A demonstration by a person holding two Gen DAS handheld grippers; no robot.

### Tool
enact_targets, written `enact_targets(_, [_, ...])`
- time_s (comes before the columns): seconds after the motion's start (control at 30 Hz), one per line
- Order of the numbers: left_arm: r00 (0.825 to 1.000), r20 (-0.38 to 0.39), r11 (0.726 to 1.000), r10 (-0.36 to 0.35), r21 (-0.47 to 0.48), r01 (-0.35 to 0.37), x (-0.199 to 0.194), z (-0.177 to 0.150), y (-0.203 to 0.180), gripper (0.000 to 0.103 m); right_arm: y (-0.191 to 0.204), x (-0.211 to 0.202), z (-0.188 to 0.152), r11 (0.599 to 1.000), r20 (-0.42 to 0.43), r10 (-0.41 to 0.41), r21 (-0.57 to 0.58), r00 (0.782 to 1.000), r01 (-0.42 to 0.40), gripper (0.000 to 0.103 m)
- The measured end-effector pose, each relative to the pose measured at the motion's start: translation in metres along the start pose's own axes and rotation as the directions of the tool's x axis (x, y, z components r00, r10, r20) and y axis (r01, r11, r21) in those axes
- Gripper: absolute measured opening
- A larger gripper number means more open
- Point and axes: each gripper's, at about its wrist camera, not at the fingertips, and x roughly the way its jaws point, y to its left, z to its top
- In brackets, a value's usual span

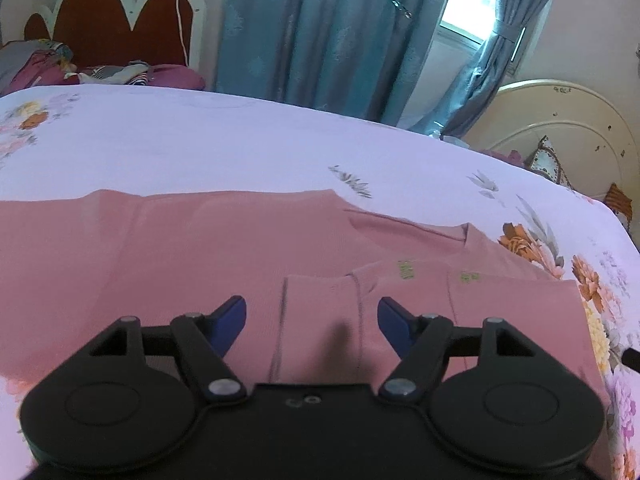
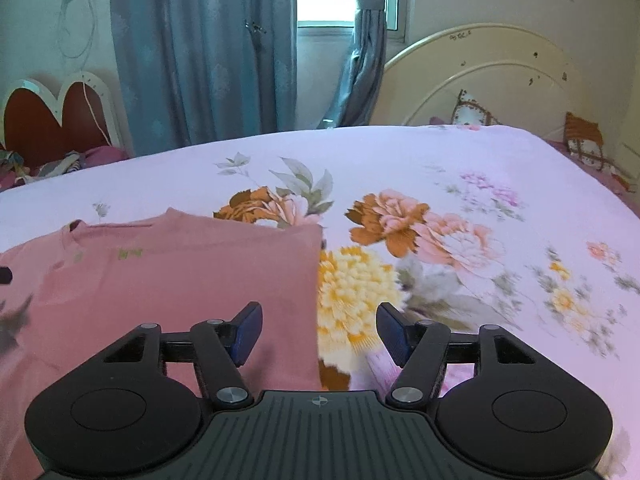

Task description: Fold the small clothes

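A small pink garment (image 1: 200,248) lies flat on the flowered bedsheet (image 1: 240,140), with a folded layer on top that shows a sleeve seam and small green print. My left gripper (image 1: 312,320) hovers over the folded part, open, its blue pads (image 1: 230,322) apart with only cloth lying below them. In the right wrist view the same pink garment (image 2: 180,272) fills the lower left, its right edge running straight toward me. My right gripper (image 2: 319,330) stands open astride that edge, one pad over the cloth, the other over the bedsheet (image 2: 460,168). Neither holds anything.
The bed ends at a cream curved headboard (image 2: 500,68) with patterned cushions (image 2: 472,112). A red and white scalloped bedhead (image 1: 116,16) with piled clothes (image 1: 40,64) stands at the far left. Blue curtains (image 2: 200,52) and a window lie beyond the bed.
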Motion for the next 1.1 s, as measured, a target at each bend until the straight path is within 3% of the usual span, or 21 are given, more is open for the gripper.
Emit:
enact_targets(0.4, [0.996,-0.062,0.998,0.060,-0.001,-0.060,0.038,-0.010,0.008,0.071,-0.003,0.079,0.028,0.999,-0.052,0.040,0.026,0.998,-0.039,0.062])
enact_targets(0.5, [0.996,-0.055,0.998,0.063,0.008,-0.063,0.042,-0.011,0.010,0.070,-0.007,0.096,0.033,0.998,-0.066,0.045,0.057,0.997,-0.041,0.052])
enact_targets(0.57, [0.997,-0.043,0.998,0.063,0.013,-0.063,0.042,-0.012,0.009,0.060,-0.012,0.107,0.036,0.995,-0.076,0.054,0.084,0.996,-0.048,0.046])
enact_targets(0.6, [0.997,-0.034,0.998,0.065,0.017,-0.065,0.042,-0.013,0.008,0.045,-0.014,0.112,0.037,0.994,-0.081,0.055,0.095,0.995,-0.047,0.045])
enact_targets(0.63, [0.998,-0.026,0.998,0.065,0.021,-0.065,0.041,-0.014,0.008,0.037,-0.014,0.115,0.038,0.993,-0.084,0.057,0.105,0.995,-0.048,0.044])
enact_targets(0.73, [0.999,-0.014,0.998,0.047,0.030,-0.047,0.039,-0.016,0.006,0.022,-0.017,0.125,0.040,0.988,-0.097,0.081,0.142,0.992,-0.067,0.039])
enact_targets(0.77, [0.999,-0.010,0.998,0.045,0.040,-0.044,0.038,-0.017,0.004,0.021,-0.016,0.128,0.041,0.988,-0.097,0.083,0.136,0.992,-0.069,0.037])
enact_targets(0.97, [0.999,0.008,0.997,0.049,0.064,-0.049,0.035,-0.021,0.000,0.017,-0.013,0.131,0.044,0.994,-0.084,0.076,0.090,0.994,-0.068,0.007])
enact_targets(1.07, [0.999,0.010,0.996,0.054,0.074,-0.054,0.035,-0.023,0.001,0.017,-0.018,0.134,0.037,0.998,-0.048,-0.038,0.047,0.998,0.041,0.003])
enact_targets(1.1, [0.998,0.013,0.994,0.059,0.089,-0.060,0.036,-0.023,0.000,0.018,-0.021,0.134,0.036,0.998,-0.037,-0.027,0.063,0.999,0.029,0.003])
